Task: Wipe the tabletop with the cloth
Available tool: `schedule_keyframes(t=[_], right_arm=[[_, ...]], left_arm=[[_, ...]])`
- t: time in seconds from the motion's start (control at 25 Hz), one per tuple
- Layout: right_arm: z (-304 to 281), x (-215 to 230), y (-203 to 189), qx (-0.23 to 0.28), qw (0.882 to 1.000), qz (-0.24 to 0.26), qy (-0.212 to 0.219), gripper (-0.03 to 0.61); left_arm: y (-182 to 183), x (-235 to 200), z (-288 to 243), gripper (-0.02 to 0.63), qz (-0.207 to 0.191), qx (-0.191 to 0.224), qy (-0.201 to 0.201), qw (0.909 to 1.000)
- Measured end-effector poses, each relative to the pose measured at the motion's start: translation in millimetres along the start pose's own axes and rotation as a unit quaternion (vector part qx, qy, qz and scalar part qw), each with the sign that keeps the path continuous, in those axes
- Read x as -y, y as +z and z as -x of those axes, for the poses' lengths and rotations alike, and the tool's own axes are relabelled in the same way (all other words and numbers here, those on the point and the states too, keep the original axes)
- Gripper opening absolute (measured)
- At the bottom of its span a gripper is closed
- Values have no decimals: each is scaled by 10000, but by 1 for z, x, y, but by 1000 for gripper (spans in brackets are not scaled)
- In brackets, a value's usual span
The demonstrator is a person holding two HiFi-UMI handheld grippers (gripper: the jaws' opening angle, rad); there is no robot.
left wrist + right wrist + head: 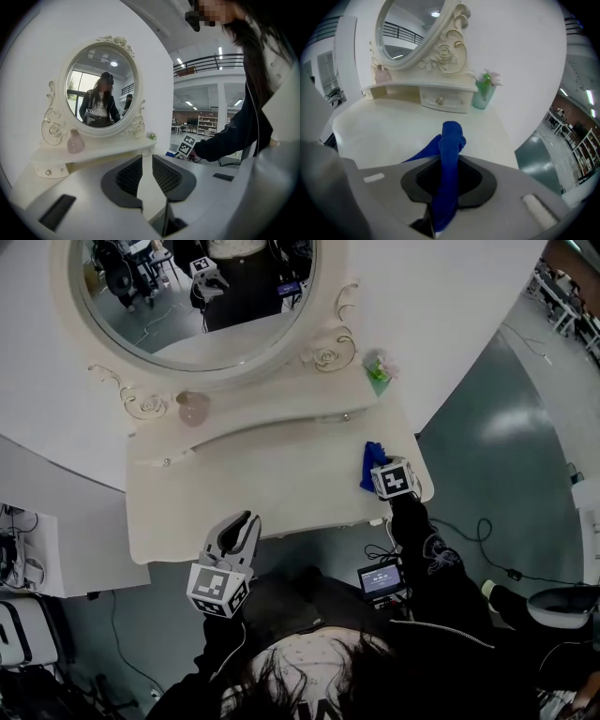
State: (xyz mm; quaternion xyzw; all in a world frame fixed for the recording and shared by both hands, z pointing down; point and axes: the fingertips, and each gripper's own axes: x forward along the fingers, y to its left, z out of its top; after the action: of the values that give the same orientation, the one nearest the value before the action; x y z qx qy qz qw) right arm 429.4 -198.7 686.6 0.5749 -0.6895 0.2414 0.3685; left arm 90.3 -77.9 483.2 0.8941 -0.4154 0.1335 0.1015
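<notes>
Currently the right hand-held gripper [449, 165] pinches the blue cloth [451, 140] at the worktop's [262, 474] right end, near its front edge. The bunched length runs along the jaws, tip toward the mirror shelf [417, 86], with 1 tail draping left. To wipe well, press it flat and sweep leftward in overlapping strokes. The left hand-held gripper [242, 524] hangs slightly spread and empty.

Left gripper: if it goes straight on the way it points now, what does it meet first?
Probably the raised shelf under the mirror; the left gripper, fingers apart, points across the tabletop toward it. Depth is unclear: the tabletop might come first.
</notes>
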Motion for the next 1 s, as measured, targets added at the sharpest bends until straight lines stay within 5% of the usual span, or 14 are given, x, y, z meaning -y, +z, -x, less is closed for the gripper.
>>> schedule_keyframes(t=[0.52, 0.64, 1.0], right_arm=[[23, 109, -44, -236, 9951, -643, -718, 71], [24, 112, -43, -237, 9919, -958, -796, 71], [42, 66, -1, 139, 9959, -700, -562, 71]], left_arm=[[-9, -9, 20, 64, 2, -280, 292, 9992], [-13, -18, 29, 64, 47, -322, 421, 9986], [-26, -48, 62, 64, 194, -297, 646, 9973]])
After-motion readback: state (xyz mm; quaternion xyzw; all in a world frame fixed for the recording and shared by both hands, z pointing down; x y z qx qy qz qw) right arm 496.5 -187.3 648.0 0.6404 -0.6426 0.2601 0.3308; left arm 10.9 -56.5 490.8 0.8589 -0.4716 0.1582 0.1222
